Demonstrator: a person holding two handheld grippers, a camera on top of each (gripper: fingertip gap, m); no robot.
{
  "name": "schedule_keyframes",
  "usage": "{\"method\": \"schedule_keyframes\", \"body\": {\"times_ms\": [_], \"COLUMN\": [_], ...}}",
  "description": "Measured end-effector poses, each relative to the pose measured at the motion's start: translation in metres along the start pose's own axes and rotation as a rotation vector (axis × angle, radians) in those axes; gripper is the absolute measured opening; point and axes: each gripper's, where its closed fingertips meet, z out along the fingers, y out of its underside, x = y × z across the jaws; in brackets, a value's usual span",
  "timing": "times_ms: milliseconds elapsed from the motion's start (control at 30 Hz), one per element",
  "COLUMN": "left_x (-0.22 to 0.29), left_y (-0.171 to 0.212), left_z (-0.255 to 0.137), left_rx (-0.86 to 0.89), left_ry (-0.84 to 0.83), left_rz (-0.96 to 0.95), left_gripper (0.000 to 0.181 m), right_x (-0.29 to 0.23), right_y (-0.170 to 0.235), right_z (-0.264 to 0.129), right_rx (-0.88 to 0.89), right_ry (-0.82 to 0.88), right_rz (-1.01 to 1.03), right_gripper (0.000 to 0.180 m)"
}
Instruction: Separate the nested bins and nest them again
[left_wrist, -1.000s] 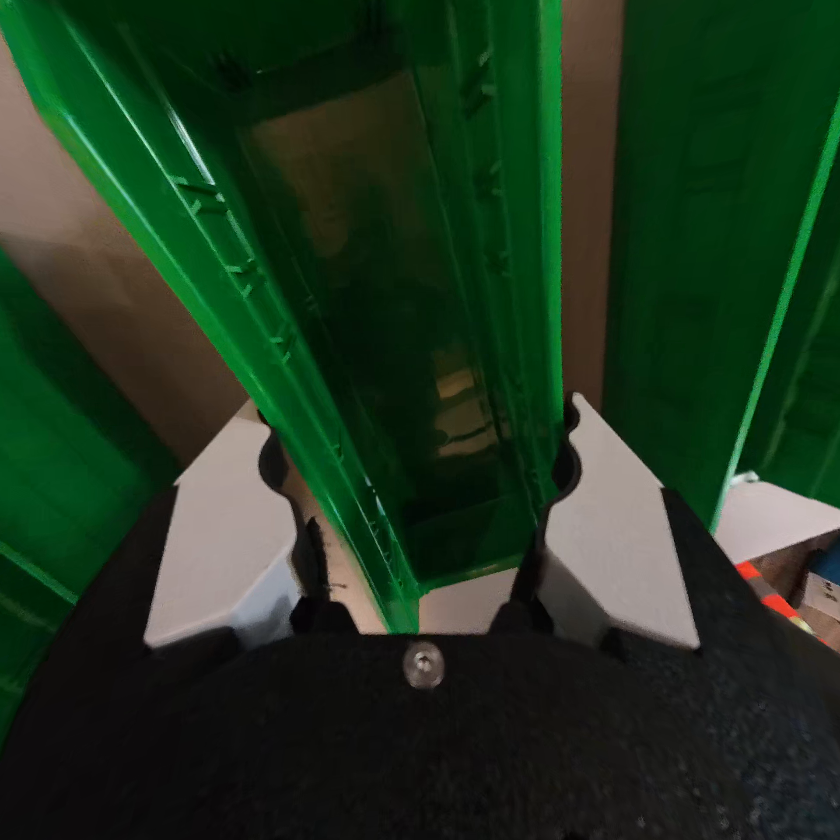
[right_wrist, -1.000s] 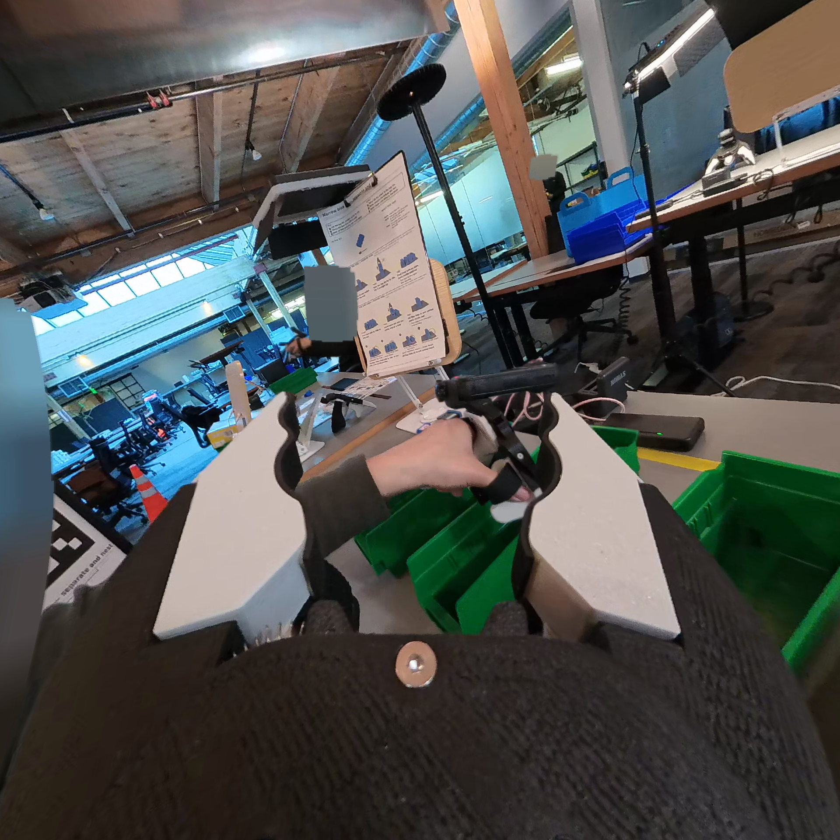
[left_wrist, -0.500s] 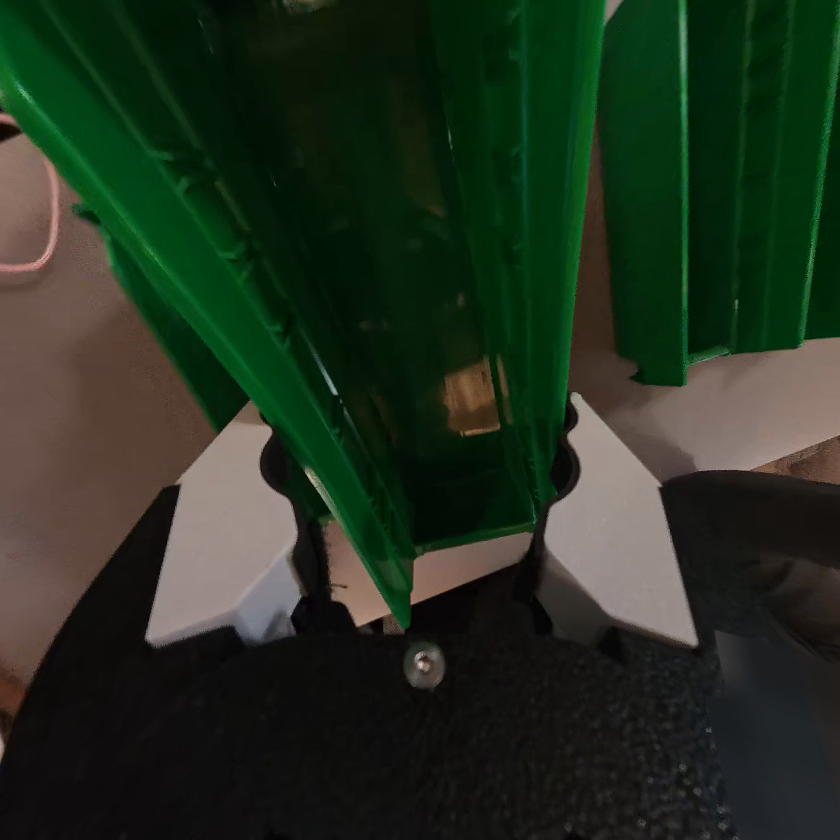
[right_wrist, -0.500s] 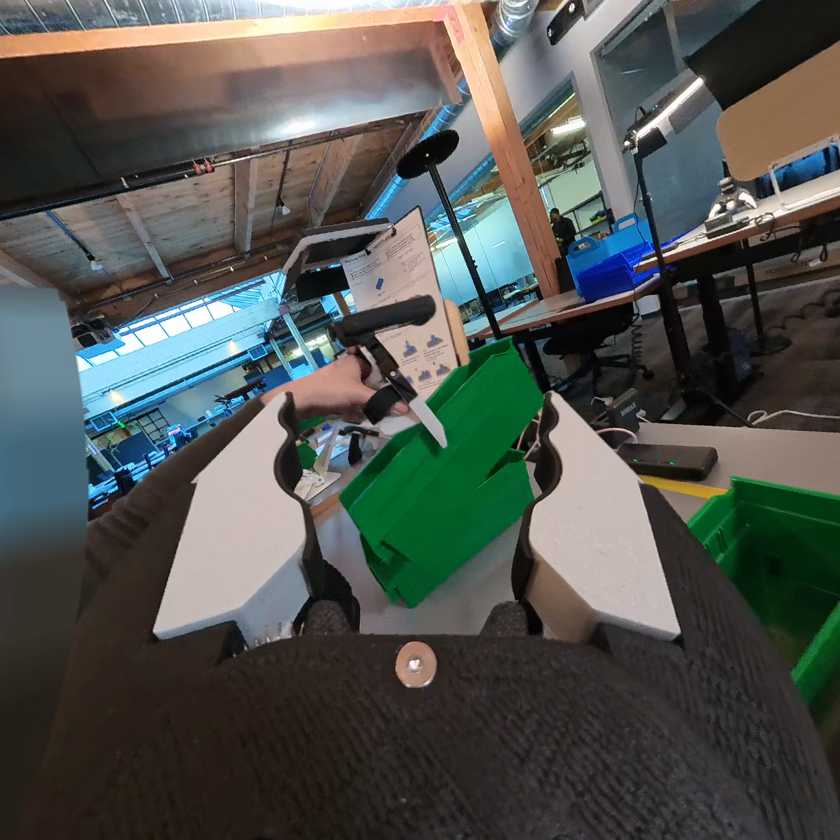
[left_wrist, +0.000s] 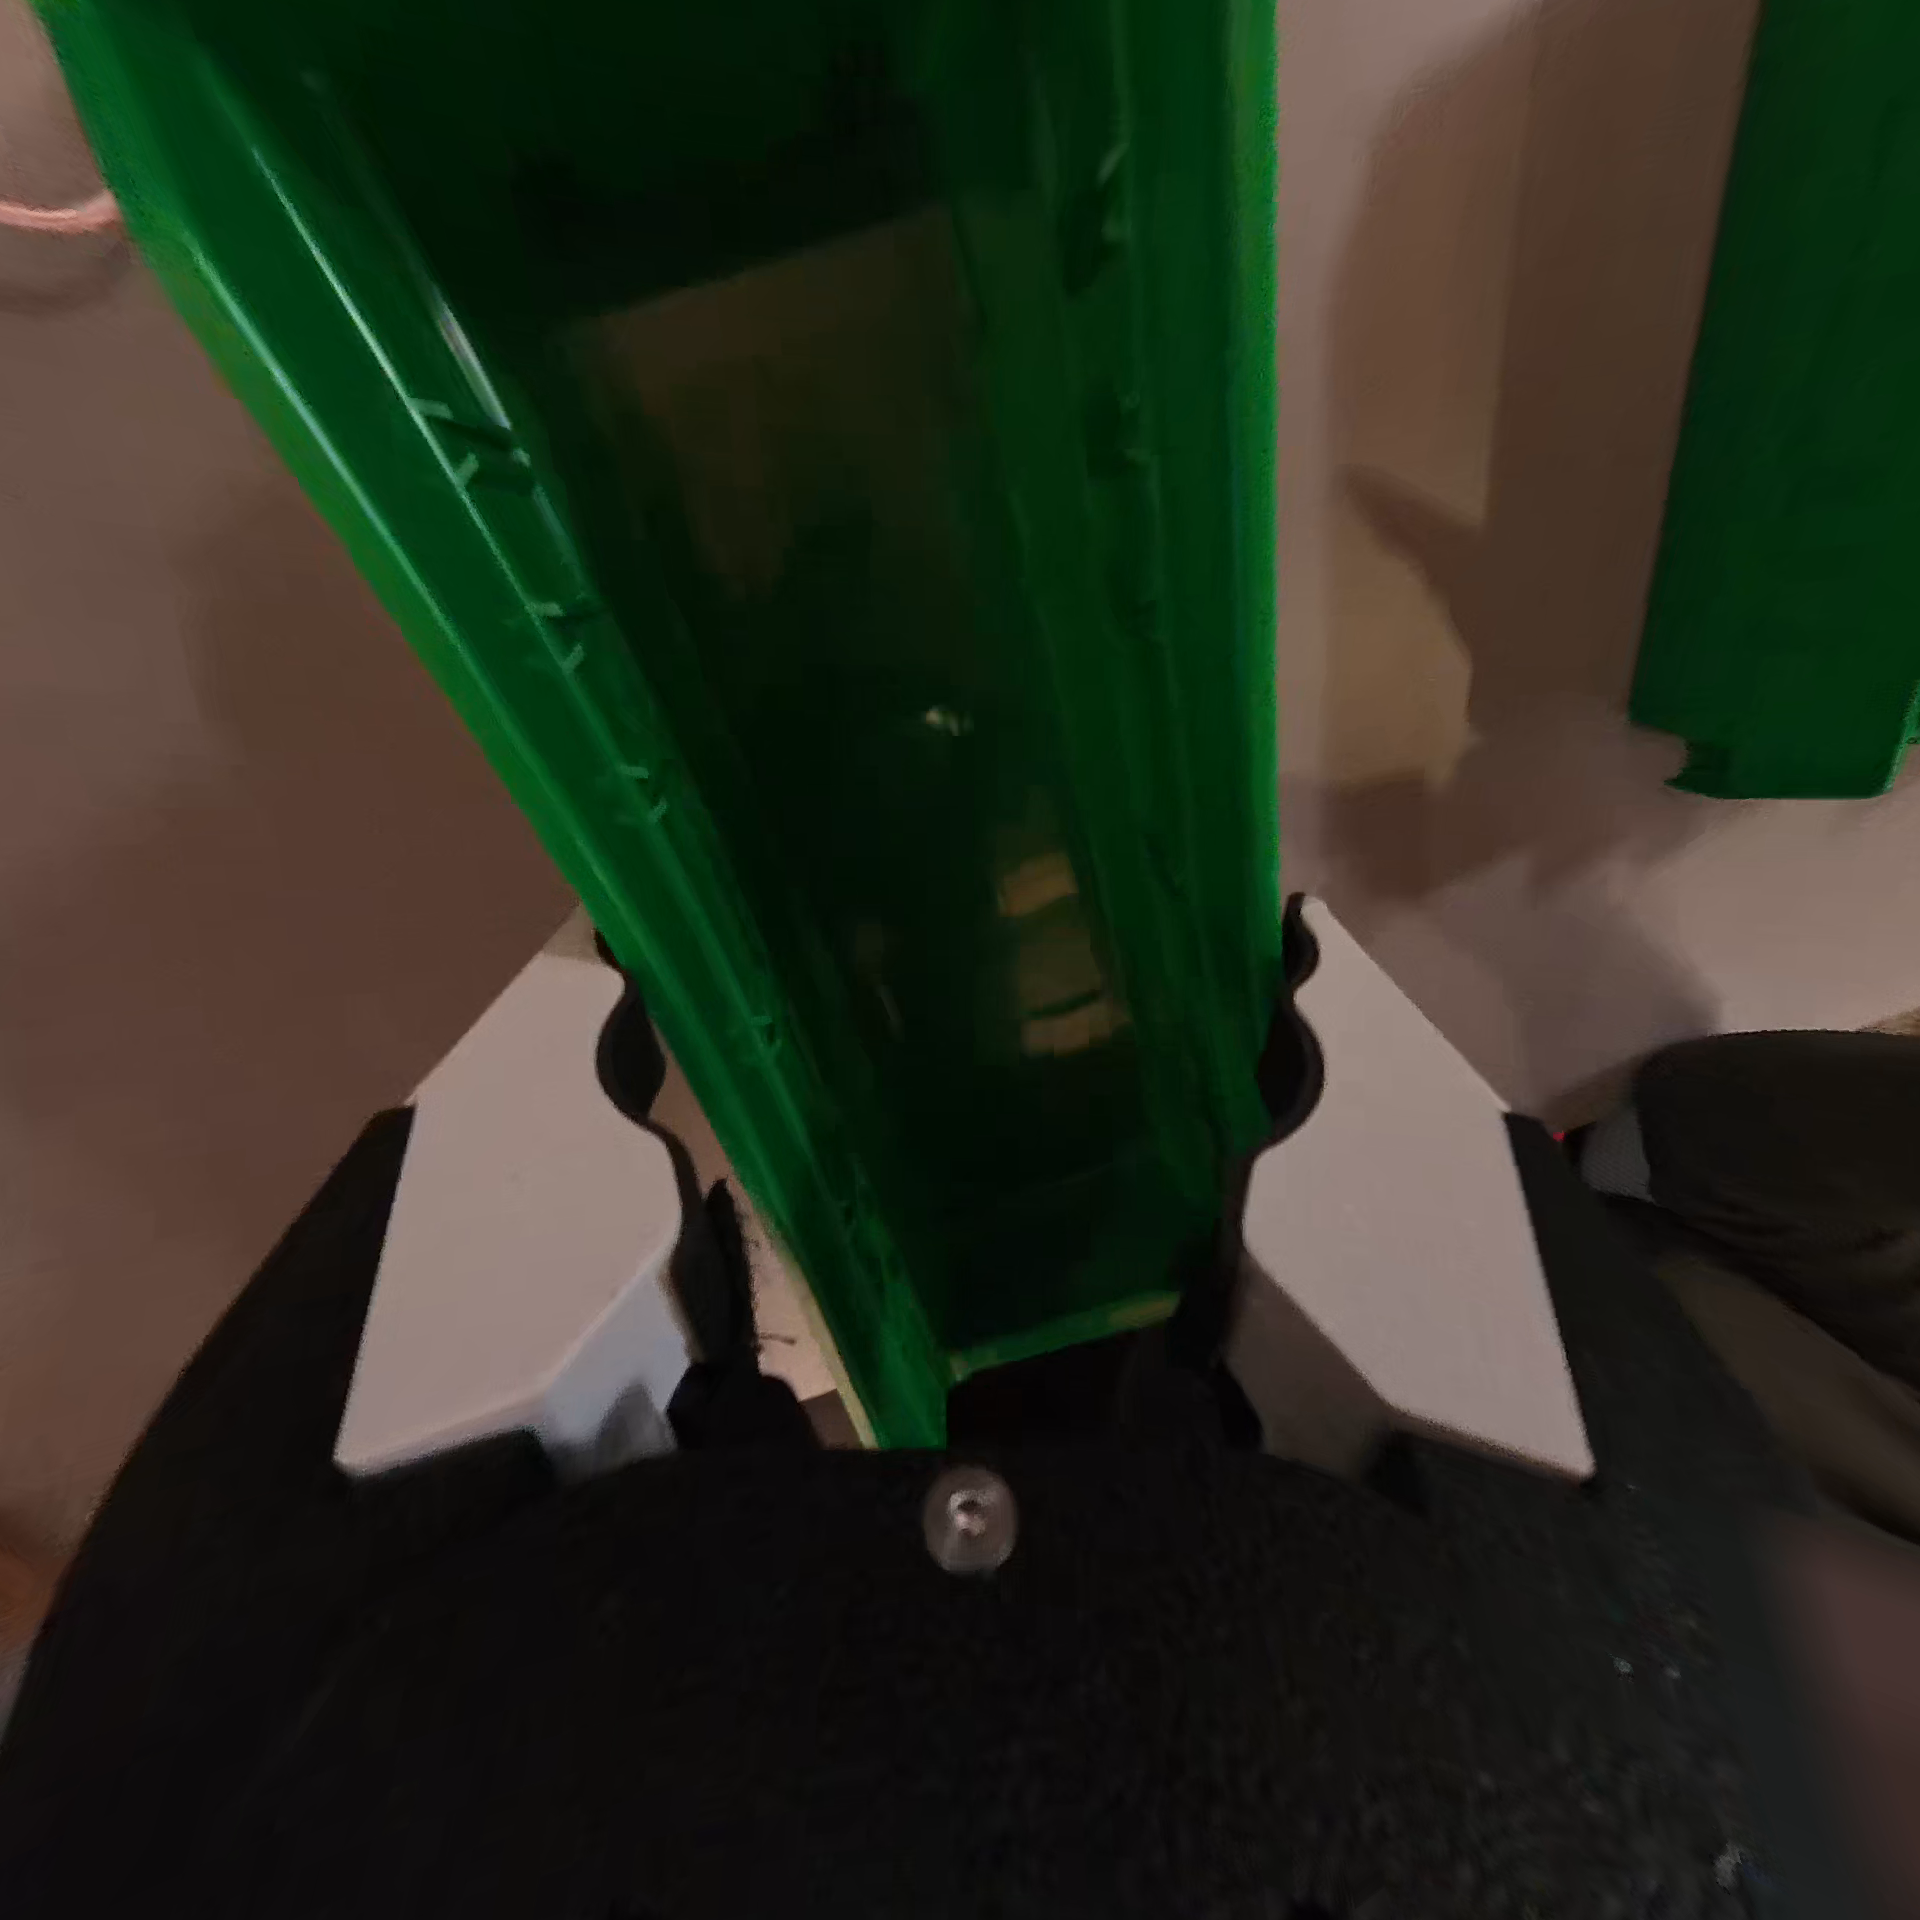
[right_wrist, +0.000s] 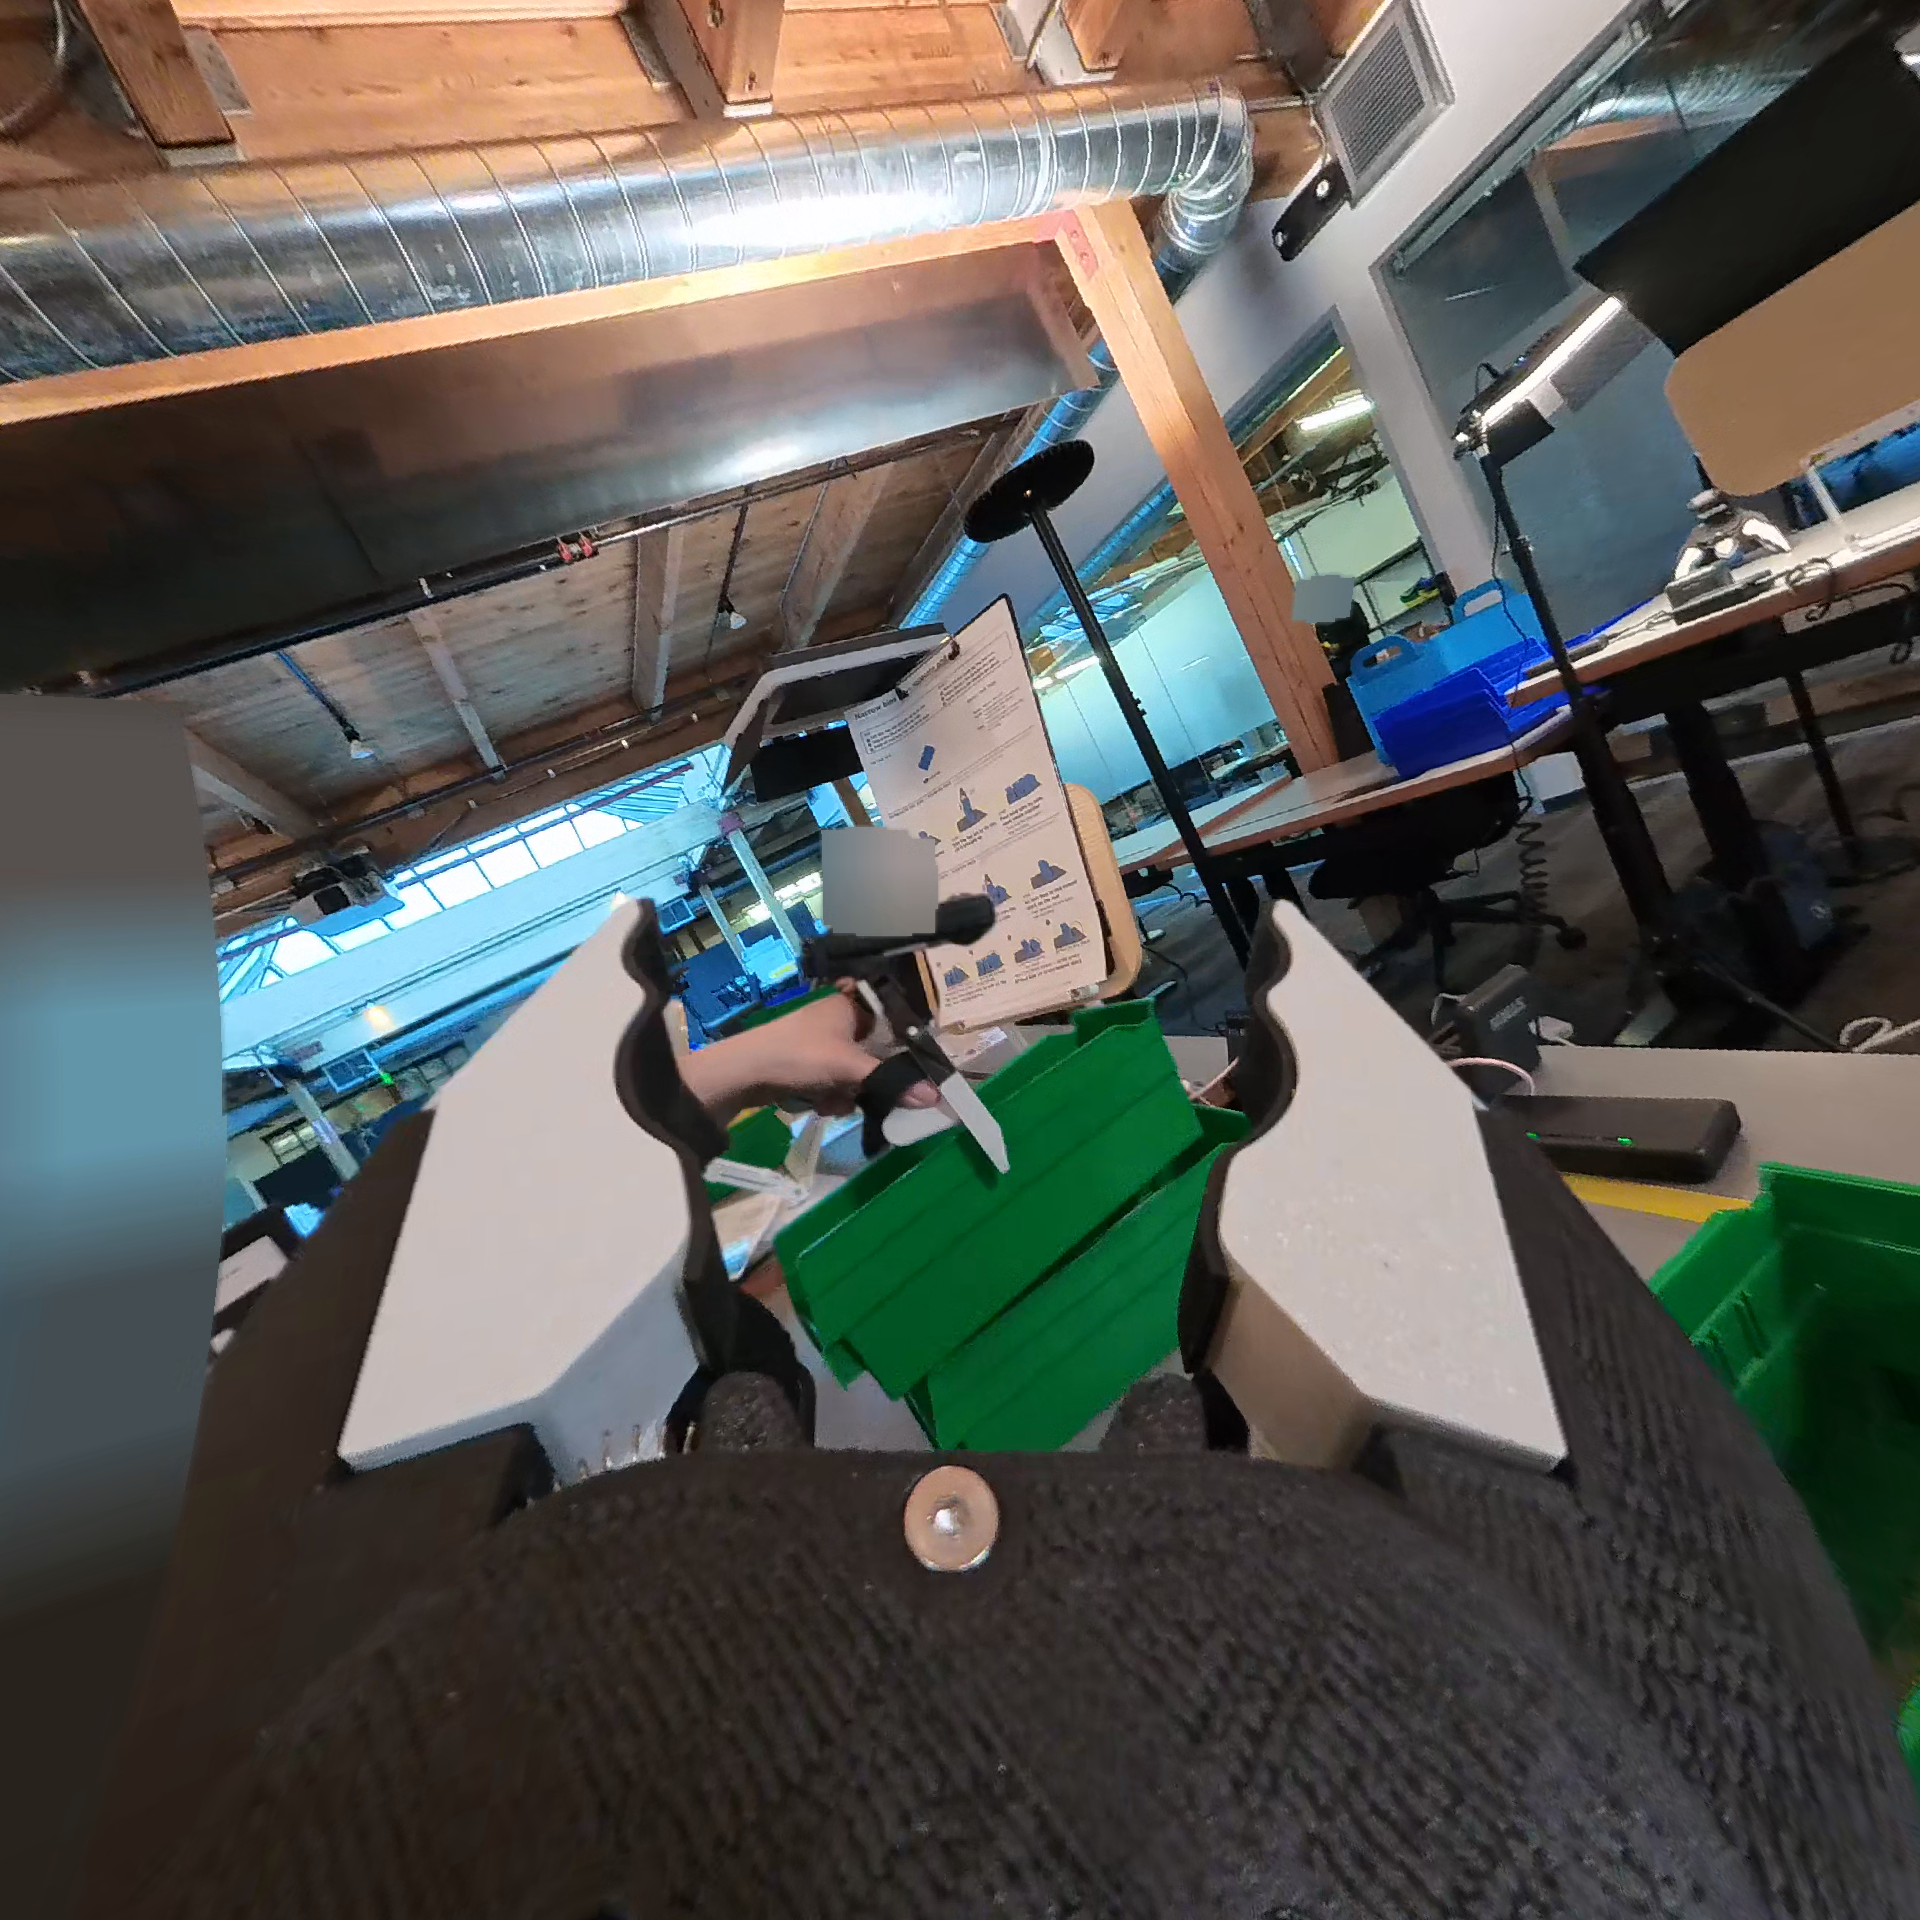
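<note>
Green bin (left_wrist: 935, 727) gripped by left tongs (left_wrist: 951, 1039).

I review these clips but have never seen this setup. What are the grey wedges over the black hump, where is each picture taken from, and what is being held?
No robot: a person holds a two-finger gripper in each hand, with a camera on each looking along its grey fingers. In the left wrist view, the left gripper is closed on a wall of a green bin. The right wrist view looks across the grey table: the right gripper is open and holds nothing. Beyond it, the person's hand works the left gripper, lifting tilted green bins, apparently nested. Another green bin sits at right, a black power bank behind.
</note>
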Motion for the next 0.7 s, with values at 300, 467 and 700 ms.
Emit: {"method": "schedule_keyframes", "body": {"times_ms": [300, 467, 700], "left_x": [-0.011, -0.011, -0.014], "left_y": [-0.016, -0.019, -0.011], "left_z": [0.020, 0.031, 0.049], "left_rx": [-0.027, -0.028, -0.114], "left_ry": [-0.097, -0.108, -0.128], "left_rz": [0.037, 0.059, 0.057], "left_gripper": [0.117, 0.117, 0.117], "right_x": [-0.009, -0.007, -0.004], "right_y": [0.001, 0.008, 0.013], "right_z": [0.003, 0.011, 0.016], "right_rx": [0.002, -0.023, -0.045], "right_ry": [-0.058, -0.071, -0.063], "right_rz": [0.025, 0.047, 0.052], "right_gripper": [0.112, 0.112, 0.111]}}
